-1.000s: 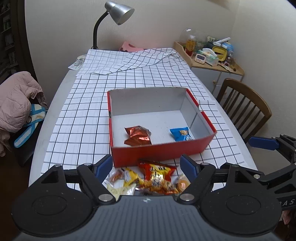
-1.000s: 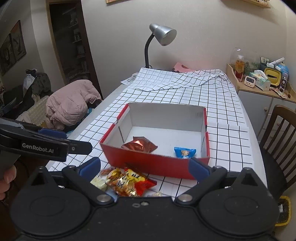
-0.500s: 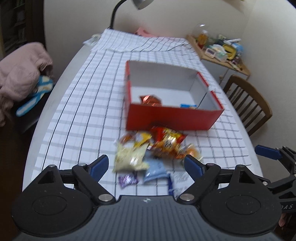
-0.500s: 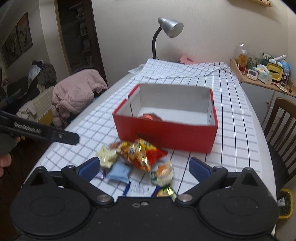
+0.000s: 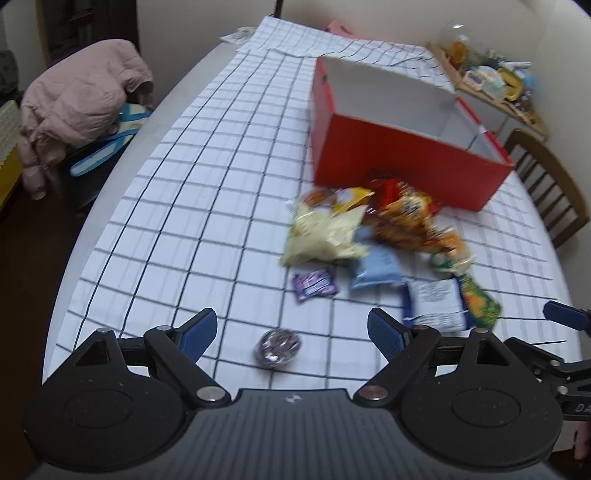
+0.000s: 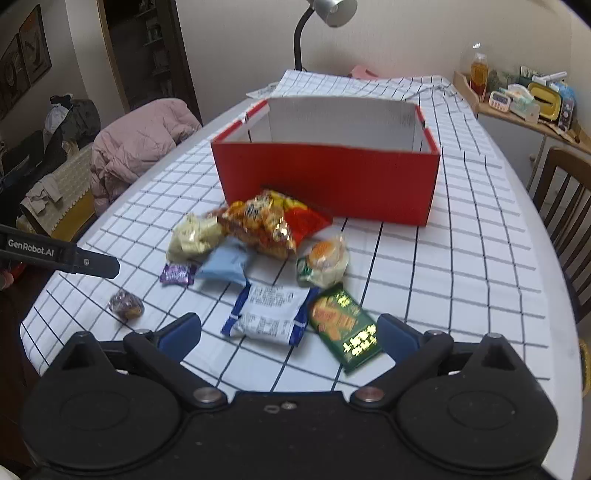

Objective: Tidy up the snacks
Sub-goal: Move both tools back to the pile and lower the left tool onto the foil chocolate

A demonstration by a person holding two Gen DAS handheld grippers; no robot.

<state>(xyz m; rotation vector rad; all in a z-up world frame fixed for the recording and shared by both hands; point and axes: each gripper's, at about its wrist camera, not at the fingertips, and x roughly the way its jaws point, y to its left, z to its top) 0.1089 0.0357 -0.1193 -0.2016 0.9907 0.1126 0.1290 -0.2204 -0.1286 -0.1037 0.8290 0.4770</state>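
Note:
A red box [image 6: 327, 181] with a white inside stands mid-table; it also shows in the left wrist view [image 5: 402, 166]. Loose snacks lie in front of it: an orange-red bag [image 6: 269, 221], a pale yellow bag [image 5: 321, 232], a light blue pack [image 6: 225, 264], a white-blue pack [image 6: 269, 314], a green pack [image 6: 345, 328], a round bun pack [image 6: 323, 260], a purple candy [image 5: 314, 284] and a small dark round sweet [image 5: 277, 347]. My left gripper [image 5: 291, 328] is open and empty just above the round sweet. My right gripper [image 6: 288, 330] is open and empty over the white-blue pack.
The table wears a white checked cloth [image 6: 461, 266]. A pink jacket [image 6: 144, 140] hangs on a chair at the left, a wooden chair [image 6: 565, 206] stands at the right. A desk lamp [image 6: 325, 14] and a cluttered side shelf [image 6: 524, 99] are at the back.
Both grippers have pulled back and dropped lower toward the near table edge. The snack pile is now fully in view and the box contents are hidden behind its front wall.

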